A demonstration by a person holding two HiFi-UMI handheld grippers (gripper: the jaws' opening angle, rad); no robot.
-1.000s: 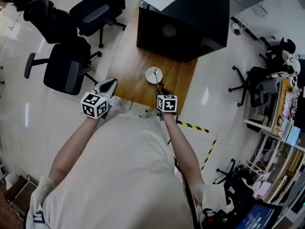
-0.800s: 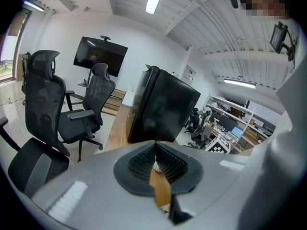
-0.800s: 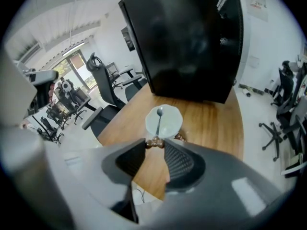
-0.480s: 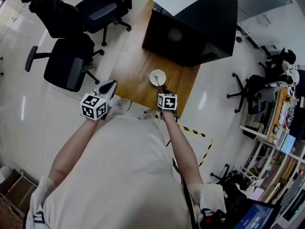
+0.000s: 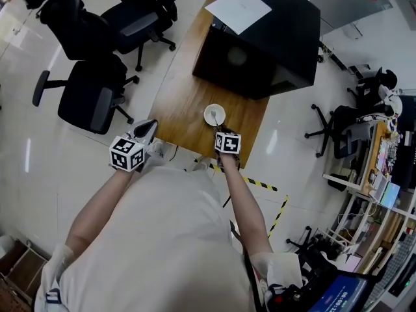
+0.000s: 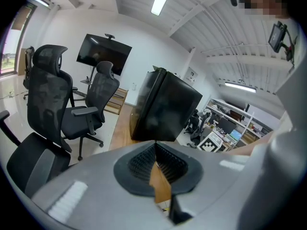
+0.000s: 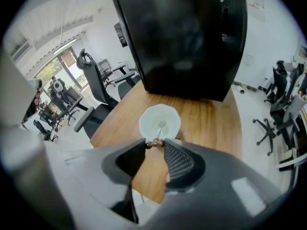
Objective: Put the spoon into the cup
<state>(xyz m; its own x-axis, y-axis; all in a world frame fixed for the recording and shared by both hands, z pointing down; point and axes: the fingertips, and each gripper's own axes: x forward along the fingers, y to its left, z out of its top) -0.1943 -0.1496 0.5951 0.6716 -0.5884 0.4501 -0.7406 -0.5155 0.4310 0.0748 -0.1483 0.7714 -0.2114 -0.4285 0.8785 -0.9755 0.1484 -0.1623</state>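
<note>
A white cup (image 5: 209, 111) (image 7: 149, 117) stands on the wooden table (image 5: 182, 96) near its front edge. The spoon (image 5: 215, 118) (image 7: 160, 128) leans in the cup, bowl end down inside and handle slanting back toward me. My right gripper (image 5: 219, 130) (image 7: 154, 143) points steeply down just in front of the cup, shut on the beaded end of the spoon's handle. My left gripper (image 5: 151, 125) (image 6: 154, 143) hovers at the table's near left corner, its jaws shut with nothing between them.
A big black box (image 5: 260, 38) with a sheet of paper (image 5: 238, 8) on top fills the far end of the table. Black office chairs (image 5: 91, 96) stand to the left. Yellow-black tape (image 5: 260, 184) marks the floor beside me.
The left gripper has drifted a little by the table corner. The right gripper keeps its hold on the spoon at the cup. The head view has shifted slightly.
</note>
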